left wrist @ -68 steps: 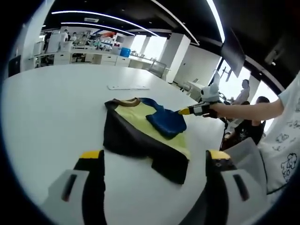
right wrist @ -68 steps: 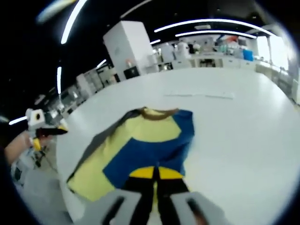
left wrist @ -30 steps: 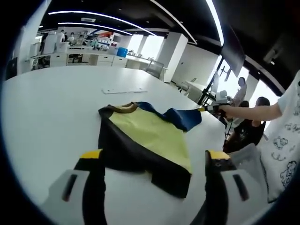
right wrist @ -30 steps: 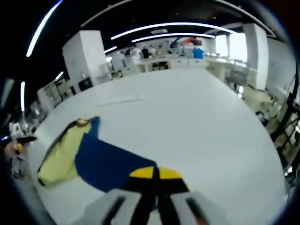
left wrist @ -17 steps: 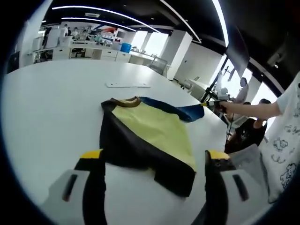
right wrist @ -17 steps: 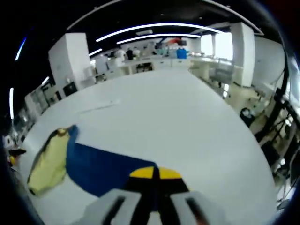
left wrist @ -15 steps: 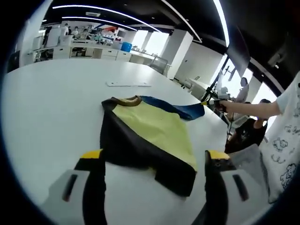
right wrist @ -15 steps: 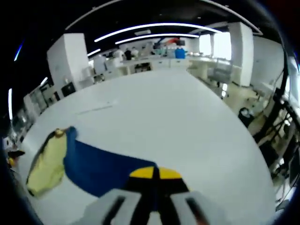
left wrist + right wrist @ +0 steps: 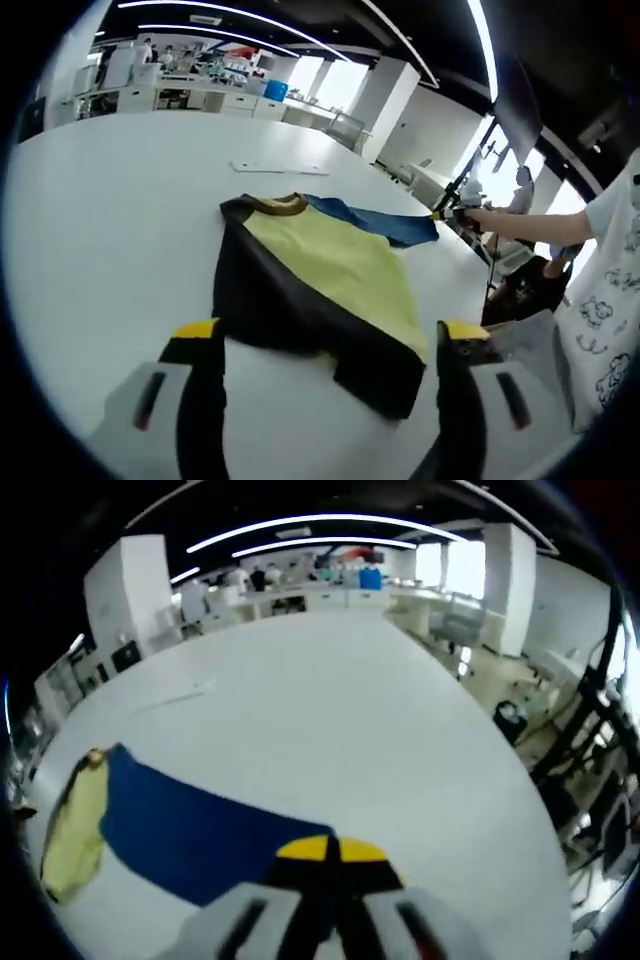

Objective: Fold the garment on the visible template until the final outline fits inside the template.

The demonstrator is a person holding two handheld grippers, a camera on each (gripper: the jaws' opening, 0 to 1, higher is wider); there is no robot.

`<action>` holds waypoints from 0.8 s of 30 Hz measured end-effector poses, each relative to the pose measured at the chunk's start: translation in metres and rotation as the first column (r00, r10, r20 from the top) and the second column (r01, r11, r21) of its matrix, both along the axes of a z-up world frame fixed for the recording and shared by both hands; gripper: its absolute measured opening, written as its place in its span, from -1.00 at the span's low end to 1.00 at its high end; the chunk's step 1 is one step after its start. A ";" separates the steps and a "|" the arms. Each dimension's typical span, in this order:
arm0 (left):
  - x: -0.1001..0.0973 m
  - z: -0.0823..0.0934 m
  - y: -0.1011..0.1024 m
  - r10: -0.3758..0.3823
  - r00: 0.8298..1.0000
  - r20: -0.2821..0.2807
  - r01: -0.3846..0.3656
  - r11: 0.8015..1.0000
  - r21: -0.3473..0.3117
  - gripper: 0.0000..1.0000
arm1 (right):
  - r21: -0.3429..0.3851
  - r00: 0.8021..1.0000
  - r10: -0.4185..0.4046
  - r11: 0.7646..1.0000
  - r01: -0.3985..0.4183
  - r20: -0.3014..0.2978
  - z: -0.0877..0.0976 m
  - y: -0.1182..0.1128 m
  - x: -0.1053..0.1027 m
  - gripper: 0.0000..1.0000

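The garment (image 9: 318, 270) lies spread on the white table (image 9: 90, 230): yellow body, brown collar, black sleeve and hem on the near side. Its blue sleeve (image 9: 385, 224) is stretched out to the right. The right gripper (image 9: 447, 213), held by a person's hand, is shut on the sleeve's end. In the right gripper view the jaws (image 9: 330, 852) are pinched on the blue sleeve (image 9: 190, 835), with the yellow body (image 9: 68, 825) at far left. My left gripper (image 9: 328, 332) hovers open above the garment's near hem, holding nothing.
A flat white strip (image 9: 272, 167) lies on the table beyond the collar. The person's arm (image 9: 530, 222) reaches in from the right, where other people stand past the table edge. Desks and shelves (image 9: 150, 95) line the far wall.
The right gripper has pulled the blue sleeve off the yellow body and out to the side, laying it flat. The left gripper has stayed open near the hem.
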State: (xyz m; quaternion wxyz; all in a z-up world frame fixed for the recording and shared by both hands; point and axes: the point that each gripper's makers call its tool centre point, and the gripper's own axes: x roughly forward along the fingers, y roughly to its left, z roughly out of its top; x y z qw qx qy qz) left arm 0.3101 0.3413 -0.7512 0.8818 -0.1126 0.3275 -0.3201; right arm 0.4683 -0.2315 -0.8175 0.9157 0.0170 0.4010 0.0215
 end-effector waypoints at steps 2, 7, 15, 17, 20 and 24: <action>0.001 -0.003 0.002 0.002 1.000 -0.007 -0.002 1.000 -0.004 0.69 | -0.005 1.000 0.000 1.000 0.000 -0.014 -0.005 0.000 -0.004 -1.00; 0.002 -0.008 0.003 0.010 1.000 -0.017 -0.010 1.000 -0.006 0.68 | -0.011 0.999 -0.006 1.000 0.006 -0.042 -0.012 -0.002 -0.005 -1.00; 0.000 -0.010 0.010 0.016 1.000 -0.023 -0.016 1.000 -0.008 0.68 | -0.021 0.998 0.008 1.000 -0.009 -0.060 -0.015 -0.011 -0.001 -1.00; -0.001 -0.008 0.012 0.019 1.000 -0.022 -0.019 1.000 -0.006 0.68 | -0.023 0.998 0.008 1.000 -0.010 -0.065 -0.017 -0.012 0.000 -1.00; 0.002 -0.005 0.019 0.025 1.000 -0.010 -0.025 1.000 -0.004 0.68 | -0.009 0.998 0.012 1.000 -0.012 -0.064 -0.018 -0.011 0.003 -1.00; 0.001 0.000 0.019 0.034 0.999 0.005 -0.034 0.999 -0.007 0.68 | -0.019 0.998 0.052 0.998 -0.053 -0.033 -0.012 -0.009 0.010 -0.50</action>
